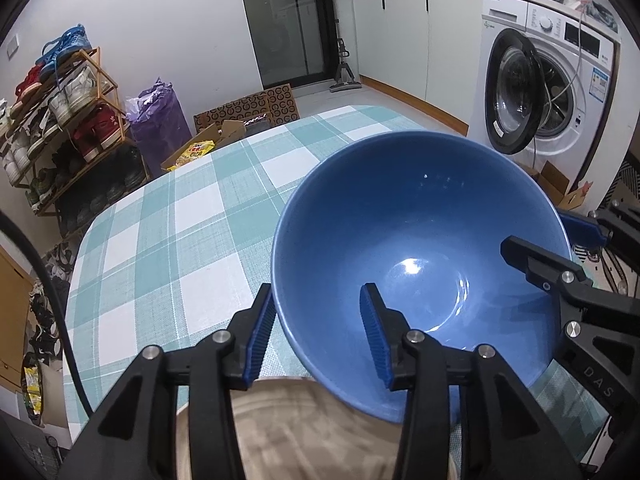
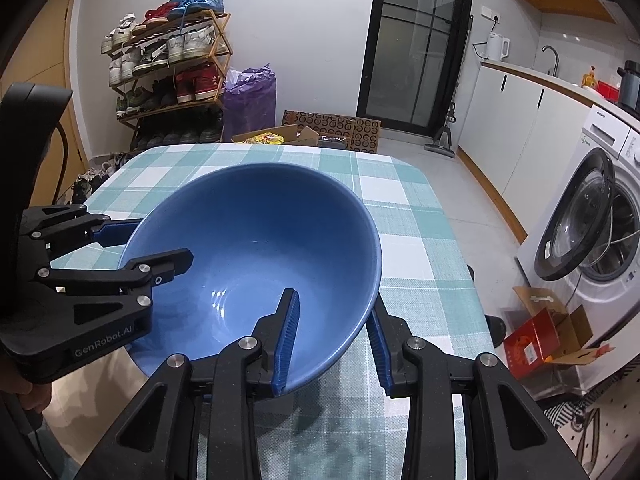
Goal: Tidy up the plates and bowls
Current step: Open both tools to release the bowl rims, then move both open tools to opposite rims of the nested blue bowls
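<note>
We start with the table (image 1: 168, 216), covered in a teal-and-white check cloth, which fills the middle of both wrist views. The washing machine (image 1: 548, 92) stands off at two o'clock in the left view, its door swung open. The shoe rack (image 2: 172, 68) sits at eleven o'clock in the right view.

The blue bowl (image 1: 420, 240), the task's thing, sits near the table's close edge, tipped towards us and straddled from both sides. Under its near edge at six o'clock in the left view lies something beige and blurred, possibly a plate; we cannot tell.

Our left gripper (image 1: 320, 332) straddles the rim at the bowl's left side, one pad inside, one outside. A gap shows around the wall, so we judge its fingers loose, not clamped. Our right gripper (image 2: 336, 344) straddles the right rim the same way, fingers fairly narrow; whether the pads actually press the wall we cannot tell.

We judge the two-sided hold is there to steady a wide, heavy bowl that a one-sided grip would tilt.
</note>
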`<state>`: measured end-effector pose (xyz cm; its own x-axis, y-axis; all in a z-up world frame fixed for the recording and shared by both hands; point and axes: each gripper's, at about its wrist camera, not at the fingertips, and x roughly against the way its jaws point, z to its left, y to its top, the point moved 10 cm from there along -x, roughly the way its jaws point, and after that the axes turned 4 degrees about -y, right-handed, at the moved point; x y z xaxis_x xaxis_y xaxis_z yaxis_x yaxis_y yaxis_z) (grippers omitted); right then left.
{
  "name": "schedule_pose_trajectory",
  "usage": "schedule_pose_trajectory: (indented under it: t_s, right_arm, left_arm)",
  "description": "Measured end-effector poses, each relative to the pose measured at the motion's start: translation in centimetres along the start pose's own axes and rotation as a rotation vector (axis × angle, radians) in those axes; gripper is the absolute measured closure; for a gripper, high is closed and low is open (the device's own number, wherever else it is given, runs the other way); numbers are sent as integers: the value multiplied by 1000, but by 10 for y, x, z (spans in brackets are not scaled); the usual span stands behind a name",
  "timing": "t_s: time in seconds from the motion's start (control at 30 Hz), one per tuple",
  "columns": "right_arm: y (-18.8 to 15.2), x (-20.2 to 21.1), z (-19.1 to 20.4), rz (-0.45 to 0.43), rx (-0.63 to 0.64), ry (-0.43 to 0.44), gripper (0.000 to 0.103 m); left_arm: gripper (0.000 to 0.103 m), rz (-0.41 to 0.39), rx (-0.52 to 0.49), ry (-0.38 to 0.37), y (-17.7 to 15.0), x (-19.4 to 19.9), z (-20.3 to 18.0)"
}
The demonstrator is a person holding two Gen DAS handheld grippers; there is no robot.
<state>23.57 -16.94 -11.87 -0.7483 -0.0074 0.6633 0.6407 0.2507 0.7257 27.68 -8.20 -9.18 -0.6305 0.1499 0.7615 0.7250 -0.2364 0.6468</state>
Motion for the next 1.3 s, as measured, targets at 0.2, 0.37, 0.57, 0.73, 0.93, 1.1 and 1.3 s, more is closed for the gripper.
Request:
schedule_pose_trajectory:
  t_s: [0.2,0.37,0.57,0.73,0.93,1.1,1.3]
  right_arm:
    - [0,3,-1,-14,18,3,55]
    - [-2,5,-4,-14,3,35,54]
    - [2,19,-11,-54,-39,93,27]
    - [4,35,-17,-96,-65,137,16]
    - [2,50,-20,-130,-84,207,1]
    - [-3,51,-23,-124,-95,226,1]
    - [-2,56,-31,-133,-116,230,1]
  left_arm:
    - [54,17,11,-14,-4,-2,0]
    - [43,19,51,-42,-5,2,3]
    - [23,-24,138,-70,-5,17,16]
    - [13,-76,177,-81,-4,34,25]
    - [0,-141,205,-96,-2,51,30]
    - [0,-143,220,-89,-6,55,33]
    - [0,-139,224,-59,-15,55,36]
